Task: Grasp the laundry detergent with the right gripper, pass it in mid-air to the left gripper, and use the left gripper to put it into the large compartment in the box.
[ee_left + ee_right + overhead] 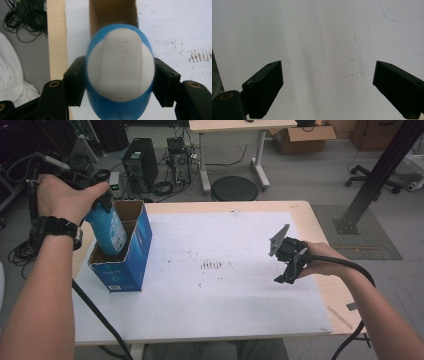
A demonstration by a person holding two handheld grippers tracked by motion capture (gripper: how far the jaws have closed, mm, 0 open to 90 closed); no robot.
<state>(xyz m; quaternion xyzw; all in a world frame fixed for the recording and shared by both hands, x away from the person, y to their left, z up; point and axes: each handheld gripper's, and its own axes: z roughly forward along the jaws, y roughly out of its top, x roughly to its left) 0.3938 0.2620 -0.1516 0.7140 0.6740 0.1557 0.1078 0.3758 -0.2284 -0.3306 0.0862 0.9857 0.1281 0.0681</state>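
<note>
The blue box (125, 250) stands open-topped at the left part of the desk (225, 320), and everything here turns on it. The left claw (97, 195) is just above the box's open mouth and holds a blue bottle (107, 227) tightly between its two jaws. The bottle's long axis is tilted: its lower end is already inside the box, while its upper end leans out toward the left, away from the box's far wall. In the left gripper view the bottle's white label (120, 65) faces the camera, and the brown inside of the box (112, 12) lies straight beyond it, so the box sits directly ahead of this claw, along the line of the bottle.

The right claw (286, 265) is well apart from the box, over the white sheet (225, 290) at the other side. Its jaws stand wide open and hold nothing.

I judge the left hand (62, 197) is the nearer one, and the coming move needs the bottle to go down along its own axis into the box.
</note>
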